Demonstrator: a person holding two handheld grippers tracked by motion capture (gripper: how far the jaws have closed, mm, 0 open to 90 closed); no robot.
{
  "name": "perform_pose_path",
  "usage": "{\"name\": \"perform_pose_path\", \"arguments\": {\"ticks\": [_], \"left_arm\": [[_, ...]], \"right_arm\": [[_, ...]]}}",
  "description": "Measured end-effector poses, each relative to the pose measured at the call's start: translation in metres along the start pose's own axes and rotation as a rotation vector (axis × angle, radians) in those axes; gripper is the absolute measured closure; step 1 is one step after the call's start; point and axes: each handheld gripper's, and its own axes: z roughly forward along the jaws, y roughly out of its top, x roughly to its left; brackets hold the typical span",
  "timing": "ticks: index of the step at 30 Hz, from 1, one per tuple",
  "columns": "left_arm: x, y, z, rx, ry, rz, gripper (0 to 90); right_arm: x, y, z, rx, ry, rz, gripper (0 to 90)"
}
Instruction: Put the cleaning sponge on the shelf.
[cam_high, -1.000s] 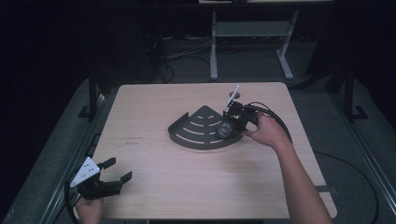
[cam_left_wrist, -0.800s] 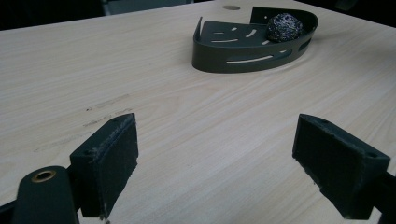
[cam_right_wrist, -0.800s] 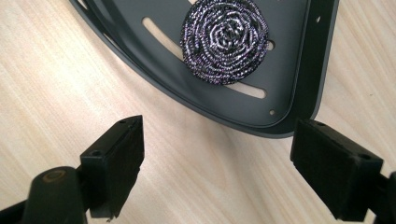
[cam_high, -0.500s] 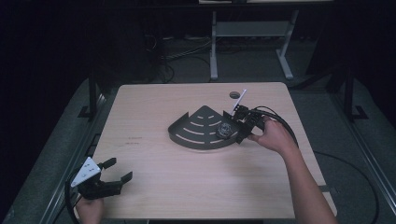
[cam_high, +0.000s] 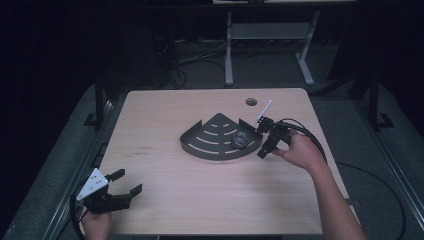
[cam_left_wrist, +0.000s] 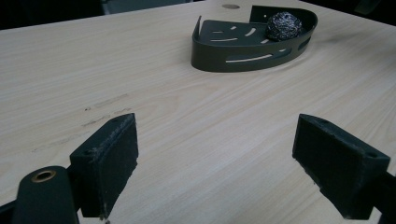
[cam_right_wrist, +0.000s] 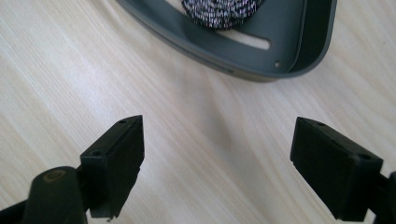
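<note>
A dark grey fan-shaped slotted tray (cam_high: 210, 142) lies mid-table, with a steel wool scrubber (cam_high: 241, 139) in its right corner. The tray (cam_left_wrist: 243, 46) and the scrubber (cam_left_wrist: 283, 25) appear far ahead in the left gripper view. My right gripper (cam_high: 264, 140) stands open just right of the tray, its jaws apart over bare wood; its own view shows the tray's rim (cam_right_wrist: 243, 65) and the scrubber (cam_right_wrist: 219, 11) at the top. My left gripper (cam_high: 122, 187) rests open near the table's front left corner, nothing between its jaws.
The wooden table (cam_high: 200, 200) has a round cable hole (cam_high: 251, 102) at the back right. A black cable (cam_high: 305, 132) loops behind the right hand. A metal stand (cam_high: 265, 45) is on the floor beyond the table.
My right gripper has drawn back to the right, away from the tray, leaving the scrubber lying in it. The left gripper has stayed still.
</note>
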Motion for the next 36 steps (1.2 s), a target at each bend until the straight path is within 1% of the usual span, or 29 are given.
{"name": "perform_pose_path", "arguments": {"ticks": [11,12,14,20,23,26,36], "left_arm": [[-0.001,0.0,0.001,0.001,0.0,0.002,13.7],[-0.001,0.0,0.001,0.001,-0.001,0.003,13.7],[-0.001,0.0,0.001,0.002,-0.002,0.003,13.7],[-0.001,0.0,0.001,0.005,-0.002,0.003,13.7],[-0.002,0.001,0.002,0.005,-0.004,0.005,13.7],[-0.002,0.001,0.002,0.005,-0.005,0.004,13.7],[-0.002,0.001,0.003,0.006,-0.005,0.005,13.7]], "right_arm": [[0.002,-0.014,-0.001,-0.002,-0.003,0.0,17.1],[0.003,-0.015,-0.001,-0.003,0.0,0.006,17.1],[0.004,-0.017,0.0,0.005,-0.007,-0.002,17.1],[0.008,-0.023,-0.003,-0.003,-0.005,0.0,17.1],[0.009,-0.027,-0.002,-0.006,-0.004,-0.005,17.1],[0.01,-0.031,0.0,-0.004,0.001,0.002,17.1],[0.014,-0.045,0.005,-0.008,0.003,0.004,17.1]]}}
